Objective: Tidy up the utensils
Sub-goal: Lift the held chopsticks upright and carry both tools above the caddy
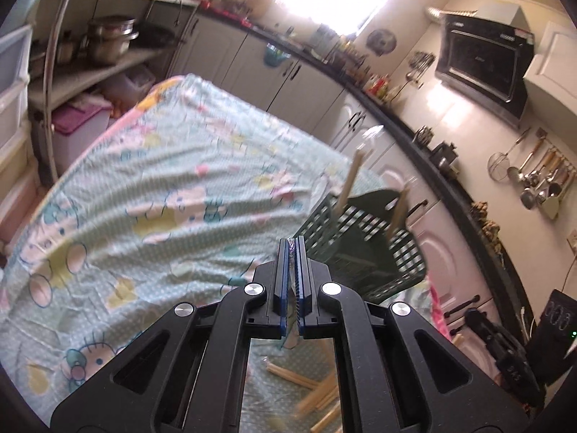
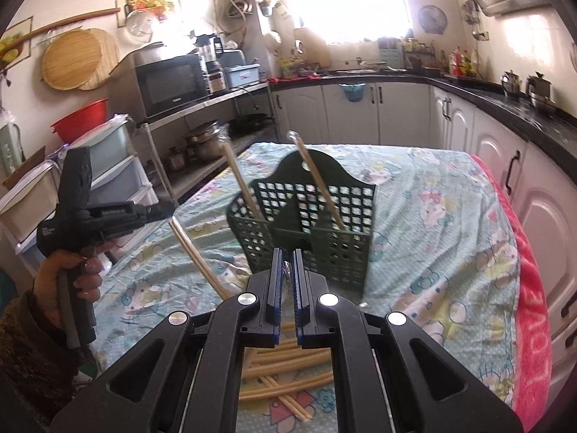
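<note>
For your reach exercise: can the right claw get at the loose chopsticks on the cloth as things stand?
Probably not yet: the right claw is shut on a wrapped pair, though nothing blocks the loose chopsticks just beneath it.

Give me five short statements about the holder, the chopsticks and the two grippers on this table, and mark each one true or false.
1. The green holder stands on the cloth-covered table. True.
2. The holder is empty. False: two wrapped chopstick pairs lean inside it.
3. More chopsticks lie loose on the cloth near the right gripper. True.
4. The left gripper is wide open. False: its jaws are shut.
5. The cabinets behind the table are red. False: they are white.
</note>
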{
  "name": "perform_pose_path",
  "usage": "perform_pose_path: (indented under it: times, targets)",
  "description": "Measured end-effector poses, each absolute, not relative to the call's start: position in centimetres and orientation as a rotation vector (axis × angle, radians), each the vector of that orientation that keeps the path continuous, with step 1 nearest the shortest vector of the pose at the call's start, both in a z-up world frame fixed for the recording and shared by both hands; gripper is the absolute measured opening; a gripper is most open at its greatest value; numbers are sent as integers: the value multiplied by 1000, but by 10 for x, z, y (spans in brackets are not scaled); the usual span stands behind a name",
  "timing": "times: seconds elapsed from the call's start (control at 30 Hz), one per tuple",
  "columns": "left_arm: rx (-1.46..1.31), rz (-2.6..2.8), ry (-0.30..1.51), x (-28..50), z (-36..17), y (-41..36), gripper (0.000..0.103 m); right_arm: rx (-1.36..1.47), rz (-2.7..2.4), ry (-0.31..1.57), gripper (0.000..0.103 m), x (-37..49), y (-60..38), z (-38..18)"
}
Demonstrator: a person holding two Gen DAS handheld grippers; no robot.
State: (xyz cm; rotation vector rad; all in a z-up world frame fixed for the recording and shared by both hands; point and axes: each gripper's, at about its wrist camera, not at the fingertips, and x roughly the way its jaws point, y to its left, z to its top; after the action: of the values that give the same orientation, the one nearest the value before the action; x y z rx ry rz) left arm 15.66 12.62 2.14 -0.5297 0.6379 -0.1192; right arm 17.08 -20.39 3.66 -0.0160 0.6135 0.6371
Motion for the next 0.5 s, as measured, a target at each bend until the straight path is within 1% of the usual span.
perform_pose_path:
  times: [0.2, 0.5]
  targets:
    - [-519, -170, 572, 145, 52, 119, 1, -22, 700, 592, 5, 167, -192, 51]
    - [-502, -249, 536, 136, 77, 101, 1, -18, 747, 559, 4, 163, -187, 69]
